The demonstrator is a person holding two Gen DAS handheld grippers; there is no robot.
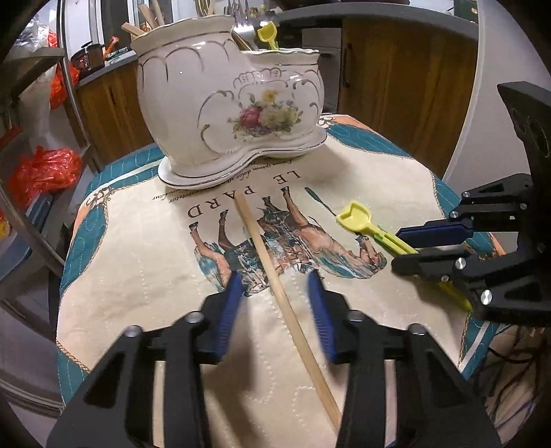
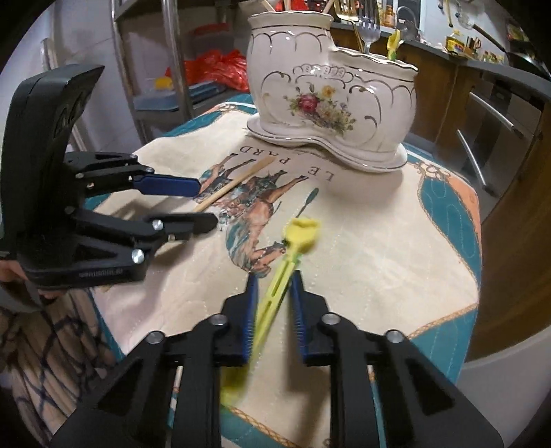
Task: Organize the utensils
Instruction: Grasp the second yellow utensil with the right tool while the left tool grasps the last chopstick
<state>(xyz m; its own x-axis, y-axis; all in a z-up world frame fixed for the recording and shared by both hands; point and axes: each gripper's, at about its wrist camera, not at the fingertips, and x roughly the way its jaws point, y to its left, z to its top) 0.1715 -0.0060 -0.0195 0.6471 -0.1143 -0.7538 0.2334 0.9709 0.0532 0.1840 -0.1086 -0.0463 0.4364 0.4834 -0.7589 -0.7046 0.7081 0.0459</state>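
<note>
Down on the printed cloth (image 1: 378, 179), both grippers are lowered over loose utensils. Seen from the left wrist view, the left gripper (image 1: 277, 281) has its blue fingers (image 1: 230, 293) spread apart on either side of a wooden stick (image 1: 272, 272), which lies flat on the cloth and runs from about 6 o'clock up toward 12 o'clock, its far end just short of the holder's base; neither finger touches it. From the right wrist view, the right gripper (image 2: 273, 291) likewise straddles a yellow scoop (image 2: 292, 248), whose bowl points toward 12 o'clock; its fingers are parted with a gap showing on the right side, and whether the left finger touches the handle cannot be told because of blur. The scoop lies on the cloth at about 3 o'clock from the stick. A white ceramic holder (image 1: 220, 103) with a flower print stands upright at 12 o'clock in both views, at the far edge of the cloth. It already holds forks (image 2: 368, 31), wooden sticks and a second yellow scoop (image 1: 268, 36) in its lower compartment.
</note>
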